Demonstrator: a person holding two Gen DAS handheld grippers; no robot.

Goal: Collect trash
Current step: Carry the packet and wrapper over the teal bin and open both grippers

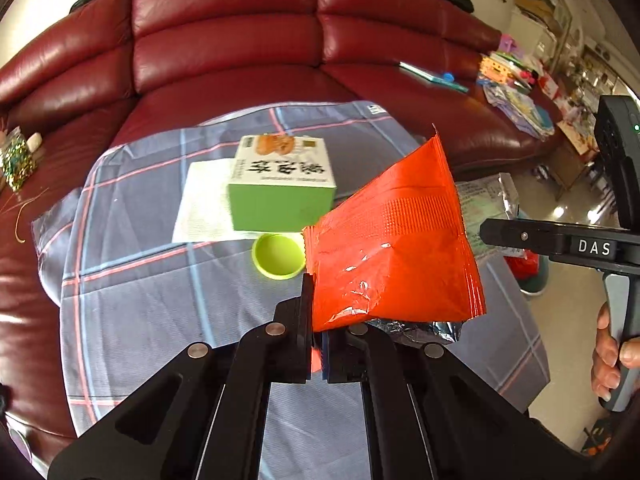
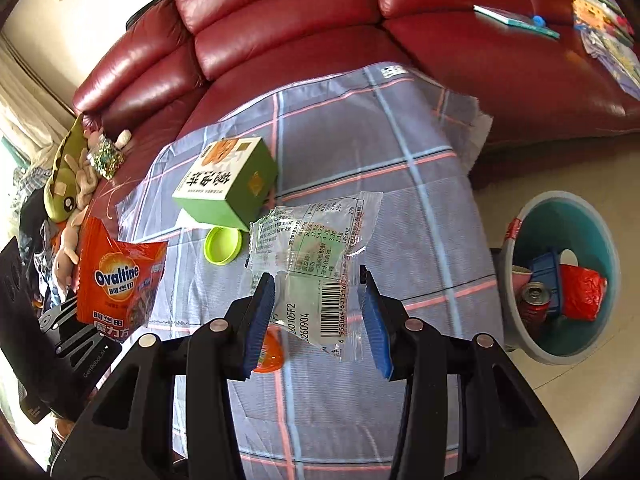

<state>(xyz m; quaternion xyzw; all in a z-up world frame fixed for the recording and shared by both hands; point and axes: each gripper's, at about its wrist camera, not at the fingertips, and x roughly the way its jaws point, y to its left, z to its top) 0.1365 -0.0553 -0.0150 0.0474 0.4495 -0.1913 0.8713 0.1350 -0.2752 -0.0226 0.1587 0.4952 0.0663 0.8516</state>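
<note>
The left gripper's point(image 1: 316, 320) fingers are pinched together on the bottom corner of an orange Ovaltine wrapper point(image 1: 394, 248), which stands up off the table with its crumpled silver inside showing at the lower edge. The right gripper's point(image 2: 318, 308) blue-padded fingers point(image 2: 260, 320) are spread wide, one on either side of a clear plastic wrapper point(image 2: 312, 252) printed with a nutrition table and barcode; whether they touch it cannot be told.

In the right wrist view, the clear wrapper lies flat on the cloth, and a lime-green lid point(image 2: 223, 245) sits just beside it at nine o'clock. A green carton point(image 2: 226, 184) with Chinese lettering stands at about eleven o'clock from the wrapper, touching or overlapping the lid's far edge, with a white napkin point(image 1: 202, 204) under its far side. A small orange object point(image 2: 270, 350) peeks out behind the right gripper's left finger.

All of this rests on a blue-grey plaid tablecloth point(image 2: 400, 208) with pink and light-blue stripes. At three o'clock from the table, on the pale floor, stands a teal-lined bin point(image 2: 560, 216) holding a red can point(image 2: 534, 300), a red bag and a blue container. A dark red leather sofa point(image 1: 224, 40) curves behind the table at twelve o'clock, with books and papers on its right seat.

A bare hand point(image 1: 610, 354) grips the right gripper's handle at the left wrist view's right edge.
</note>
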